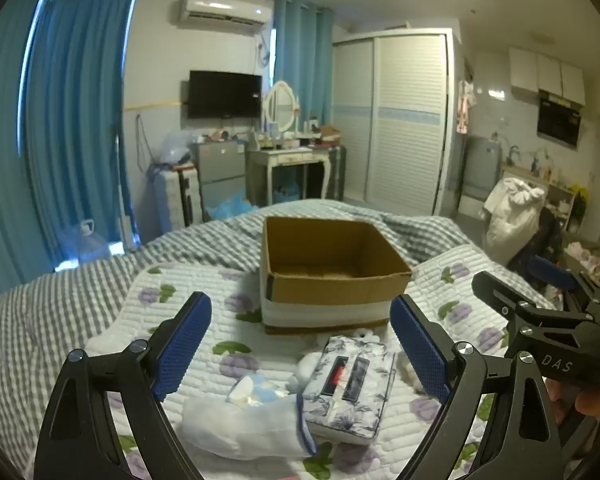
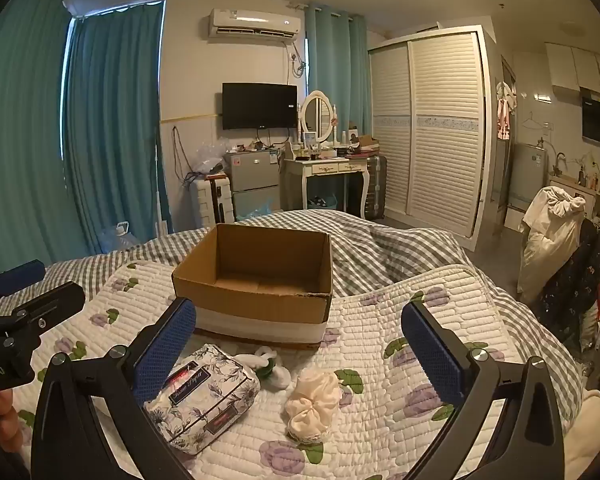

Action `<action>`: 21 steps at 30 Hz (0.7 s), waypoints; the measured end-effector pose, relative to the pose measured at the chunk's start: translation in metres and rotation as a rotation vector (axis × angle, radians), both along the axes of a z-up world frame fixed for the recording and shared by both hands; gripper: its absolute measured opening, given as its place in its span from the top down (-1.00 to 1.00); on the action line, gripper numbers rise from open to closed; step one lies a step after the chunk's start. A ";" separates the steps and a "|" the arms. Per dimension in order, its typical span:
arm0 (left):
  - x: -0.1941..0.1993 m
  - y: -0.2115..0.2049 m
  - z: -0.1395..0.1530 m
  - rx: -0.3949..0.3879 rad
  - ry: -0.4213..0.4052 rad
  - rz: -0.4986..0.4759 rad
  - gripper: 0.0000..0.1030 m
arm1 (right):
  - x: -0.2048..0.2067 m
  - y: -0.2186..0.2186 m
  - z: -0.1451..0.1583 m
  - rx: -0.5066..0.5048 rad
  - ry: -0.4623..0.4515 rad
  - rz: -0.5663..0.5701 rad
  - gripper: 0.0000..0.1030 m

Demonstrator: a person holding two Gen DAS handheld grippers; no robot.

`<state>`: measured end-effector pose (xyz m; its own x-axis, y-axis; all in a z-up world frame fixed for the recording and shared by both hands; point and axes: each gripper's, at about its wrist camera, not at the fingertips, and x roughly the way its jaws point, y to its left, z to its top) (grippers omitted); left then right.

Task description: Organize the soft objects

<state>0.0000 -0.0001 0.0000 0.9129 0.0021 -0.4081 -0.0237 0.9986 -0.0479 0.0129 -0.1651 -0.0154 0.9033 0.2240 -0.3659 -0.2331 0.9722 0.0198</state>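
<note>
An open, empty cardboard box (image 1: 328, 268) (image 2: 260, 276) stands on the quilted floral bedspread. In front of it lie a floral tissue pack (image 1: 348, 392) (image 2: 204, 396), a clear plastic-wrapped white pack (image 1: 244, 424), a cream scrunchie (image 2: 314, 404) and a small white-and-green soft item (image 2: 268, 364). My left gripper (image 1: 300, 352) is open above the tissue pack and the wrapped pack. My right gripper (image 2: 300, 352) is open above the scrunchie, with the tissue pack by its left finger. Both are empty.
The bedspread (image 2: 400, 320) lies over a grey checked duvet (image 2: 380, 248). The right gripper's body shows at the right of the left wrist view (image 1: 540, 320). Beyond the bed stand a dresser, a small fridge, a wardrobe and a chair piled with clothes (image 2: 552, 232).
</note>
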 end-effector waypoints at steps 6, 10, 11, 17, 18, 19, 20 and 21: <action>-0.001 0.001 0.000 0.000 -0.003 0.004 -0.81 | 0.000 0.000 0.000 -0.002 0.003 -0.001 -1.00; -0.001 0.000 0.000 0.005 0.000 0.003 -0.81 | 0.000 0.000 0.000 -0.001 0.005 0.002 -1.00; -0.001 0.001 0.000 0.005 0.000 0.004 -0.80 | 0.000 0.000 0.000 -0.002 0.006 0.002 -1.00; 0.000 0.002 0.000 0.005 0.004 0.006 -0.81 | 0.000 0.001 -0.002 -0.005 0.007 0.002 -1.00; 0.003 0.005 -0.003 0.004 0.005 0.004 -0.81 | 0.000 0.001 -0.001 -0.005 0.008 0.003 -1.00; 0.002 0.004 -0.004 0.005 0.005 0.005 -0.81 | 0.000 0.001 -0.002 -0.005 0.009 0.003 -1.00; 0.003 0.005 -0.004 0.007 0.005 0.007 -0.81 | -0.001 0.001 -0.001 -0.004 0.008 0.002 -1.00; 0.000 0.001 -0.003 0.009 0.006 0.008 -0.81 | -0.001 0.001 -0.001 -0.004 0.009 0.002 -1.00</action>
